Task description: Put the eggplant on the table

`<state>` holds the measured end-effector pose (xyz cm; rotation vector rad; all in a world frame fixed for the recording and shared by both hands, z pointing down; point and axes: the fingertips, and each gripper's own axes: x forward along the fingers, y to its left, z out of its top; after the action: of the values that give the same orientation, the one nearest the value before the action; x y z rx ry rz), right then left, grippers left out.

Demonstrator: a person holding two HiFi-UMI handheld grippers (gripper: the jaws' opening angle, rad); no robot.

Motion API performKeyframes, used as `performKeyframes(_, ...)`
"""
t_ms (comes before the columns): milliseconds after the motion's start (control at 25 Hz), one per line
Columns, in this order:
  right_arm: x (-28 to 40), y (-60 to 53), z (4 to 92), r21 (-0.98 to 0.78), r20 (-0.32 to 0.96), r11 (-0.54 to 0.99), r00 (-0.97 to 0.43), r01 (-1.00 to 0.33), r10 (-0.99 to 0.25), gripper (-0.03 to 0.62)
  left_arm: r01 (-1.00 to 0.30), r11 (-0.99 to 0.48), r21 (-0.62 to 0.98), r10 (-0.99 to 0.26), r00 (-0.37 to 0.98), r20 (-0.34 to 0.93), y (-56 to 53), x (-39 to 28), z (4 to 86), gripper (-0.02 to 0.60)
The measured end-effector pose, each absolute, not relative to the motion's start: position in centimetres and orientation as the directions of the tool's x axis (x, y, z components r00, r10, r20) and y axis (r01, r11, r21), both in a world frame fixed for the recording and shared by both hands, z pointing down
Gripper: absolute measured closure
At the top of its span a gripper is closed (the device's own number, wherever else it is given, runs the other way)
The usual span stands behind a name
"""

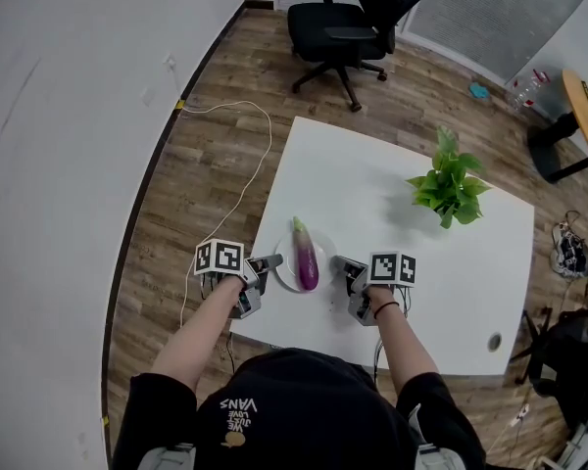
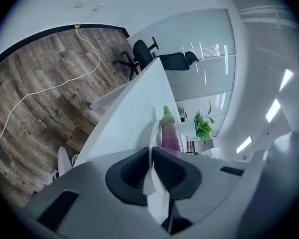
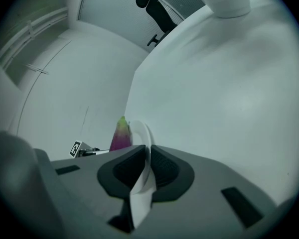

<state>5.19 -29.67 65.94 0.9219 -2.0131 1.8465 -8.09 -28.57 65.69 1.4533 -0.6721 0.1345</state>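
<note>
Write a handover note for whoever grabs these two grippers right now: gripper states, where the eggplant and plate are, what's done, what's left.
Grippers: the left gripper is shut on the plate at its left rim; the right gripper is shut on the opposite rim.
Things: the eggplant lies on the plate, green end pointing away from the person. The plate is at the near left part of the table; whether it rests on the tabletop or hangs just above it can't be told.
Done: eggplant and plate are at the table.
Left: probably seat the plate flat, then open both grippers and draw back.
</note>
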Motion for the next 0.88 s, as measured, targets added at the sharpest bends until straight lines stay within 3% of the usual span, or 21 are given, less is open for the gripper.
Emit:
performKeyframes(280, 5.06, -29.99, 65.91, -0.788, 0.593, -0.007, -0.754, -0.616, -0.283, 0.559, -0.502, 0.152, 0.852, -0.314, 0.792, 0.523, -28.89, -8.34, 65.72, 0.550)
performKeyframes(440, 5.15, -30.08, 65.87, -0.778, 0.605, -0.012, -0.743, -0.628, -0.287, 0.559, -0.499, 0.146, 0.854, -0.293, 0.803, 0.519, -28.85, -8.12, 65.29, 0.480)
performKeyframes(880, 5.56, -30.03, 65.45, -0.766, 0.614, 0.002, -0.731, -0.643, -0.298, 0.543, -0.504, 0.116, 0.856, -0.314, 0.799, 0.513, -28.28, -8.66, 65.01, 0.455)
